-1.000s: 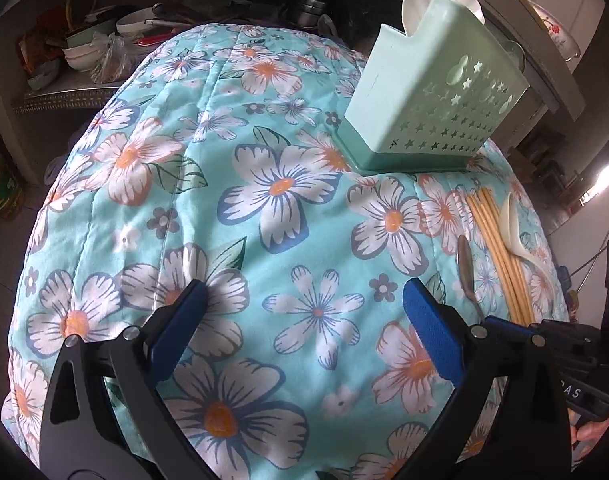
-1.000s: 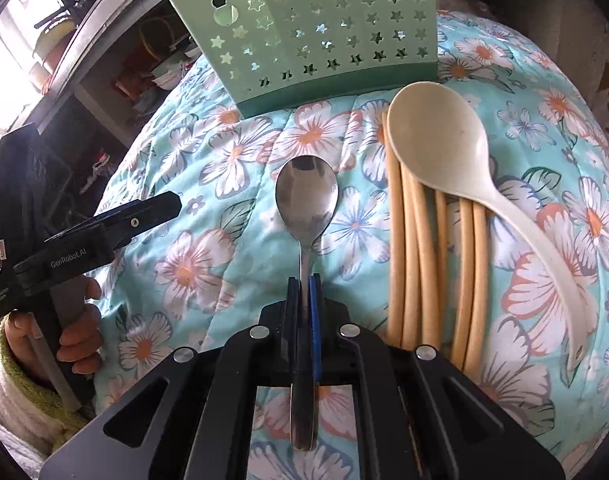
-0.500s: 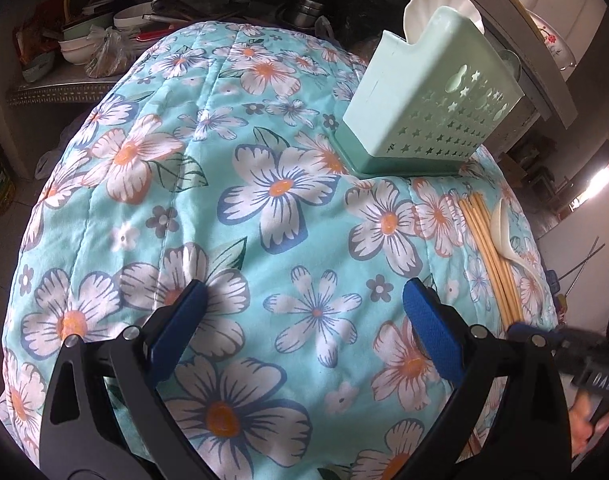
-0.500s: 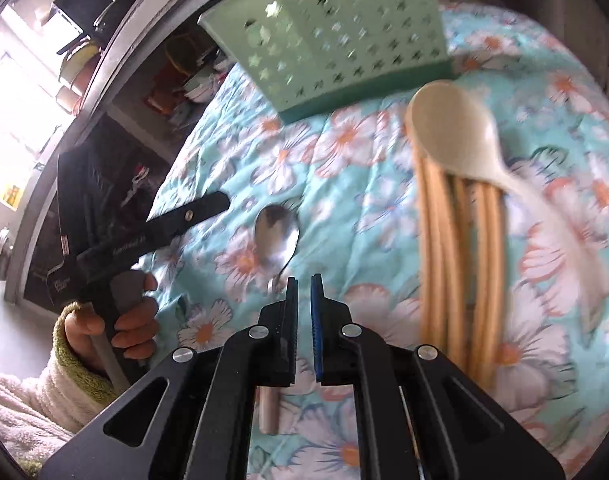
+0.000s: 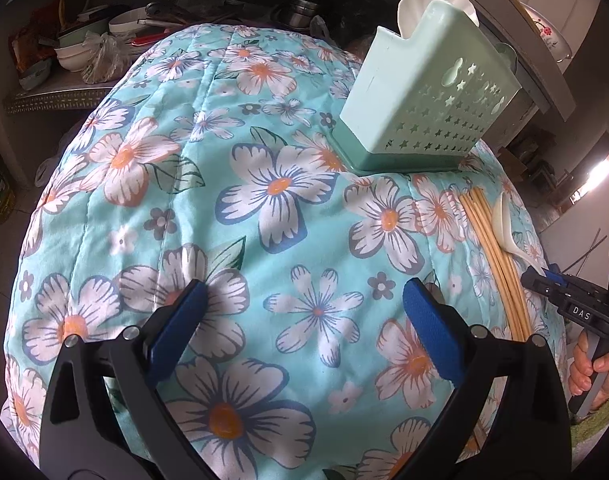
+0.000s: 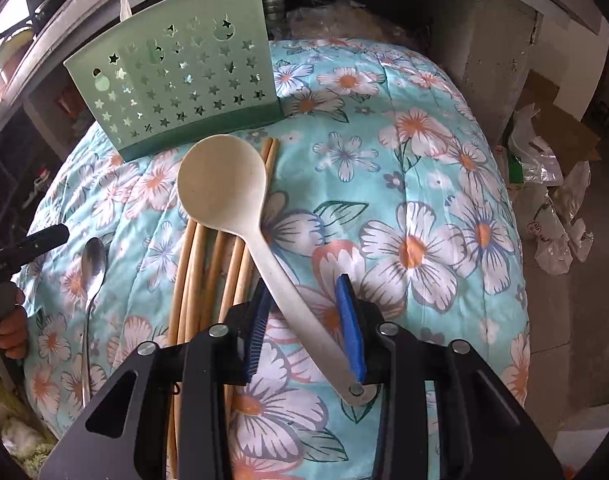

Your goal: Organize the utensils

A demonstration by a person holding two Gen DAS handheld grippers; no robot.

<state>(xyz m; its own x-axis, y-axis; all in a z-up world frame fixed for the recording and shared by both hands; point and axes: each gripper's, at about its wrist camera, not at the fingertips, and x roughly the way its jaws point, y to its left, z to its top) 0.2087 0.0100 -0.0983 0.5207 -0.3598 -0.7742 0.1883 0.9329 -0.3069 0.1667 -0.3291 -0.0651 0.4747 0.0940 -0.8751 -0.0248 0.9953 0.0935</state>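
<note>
While the left gripper (image 5: 304, 320) hangs wide and empty over the floral quilt (image 5: 264, 152), the green utensil caddy (image 5: 428, 116) sits at the quilt's far edge. On the right wrist view, the right gripper (image 6: 304, 320) has let go of the metal spoon (image 6: 91, 272), shifted right and just opened its jaws part-way around the cream ladle (image 6: 240, 208) handle, pads not pressing; chopsticks (image 6: 208, 264) lie under it. Ladle likely next.

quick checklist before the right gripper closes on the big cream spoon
1. Right gripper open, its jaws just opening: ok.
2. Cream spoon handle runs between the jaws: ok.
3. Pads clear of the chopsticks beside it: cannot tell.
4. Metal spoon lies apart on the cloth: ok.
5. Green holder upright: ok.
6. Left gripper open, empty, out of the way: ok.
</note>
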